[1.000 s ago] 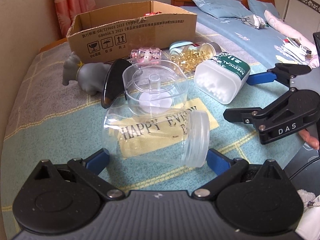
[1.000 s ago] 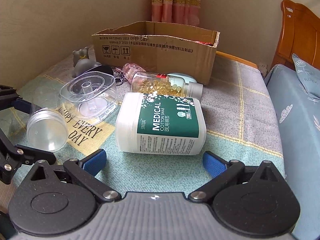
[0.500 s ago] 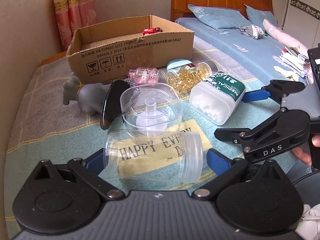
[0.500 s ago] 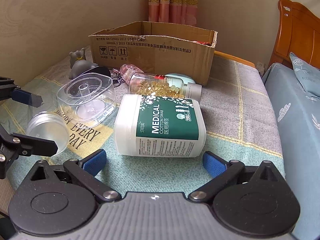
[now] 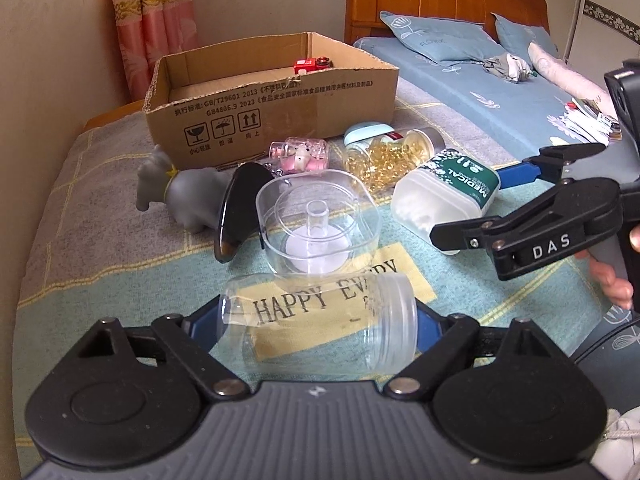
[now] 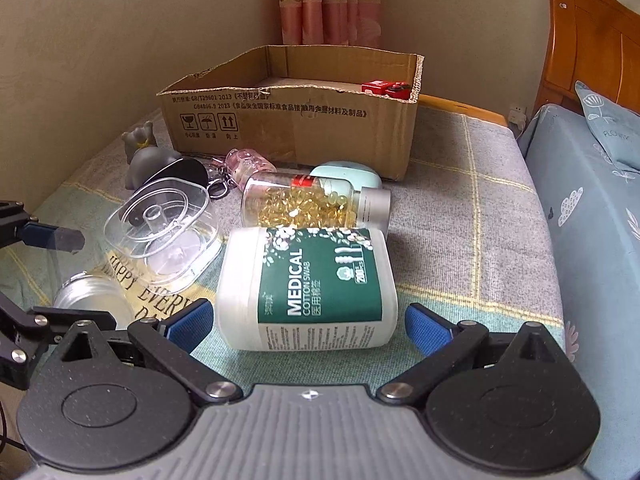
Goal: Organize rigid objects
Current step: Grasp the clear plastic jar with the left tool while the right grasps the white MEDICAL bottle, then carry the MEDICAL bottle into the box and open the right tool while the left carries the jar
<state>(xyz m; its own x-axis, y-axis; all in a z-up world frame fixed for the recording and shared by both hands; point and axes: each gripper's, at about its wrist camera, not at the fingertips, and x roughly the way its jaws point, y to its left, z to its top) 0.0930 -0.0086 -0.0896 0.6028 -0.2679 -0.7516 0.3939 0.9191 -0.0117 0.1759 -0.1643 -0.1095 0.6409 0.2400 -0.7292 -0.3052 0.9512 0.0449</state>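
My left gripper [image 5: 312, 324] is shut on a clear plastic jar [image 5: 320, 320] lying sideways between its blue pads, lifted off the blanket. My right gripper [image 6: 306, 324] is open around the white cotton swab box with a green label [image 6: 308, 292], pads on either side and apart from it. The swab box [image 5: 444, 196] and right gripper [image 5: 480, 204] also show in the left wrist view. The open cardboard box [image 5: 272, 96] stands behind, with a red item [image 5: 312, 65] inside.
On the blanket lie a clear square container [image 5: 316, 224], a bottle of yellow capsules [image 6: 312, 204], a pink keychain bottle [image 5: 300, 154], a grey toy animal [image 5: 180, 188], a black oval piece [image 5: 236, 208] and a pale blue case [image 6: 344, 174]. A bed [image 6: 592, 216] is to the right.
Both grippers rose and pulled back. The left pads closed in on the clear jar and lifted it. The right gripper came in around the swab box.
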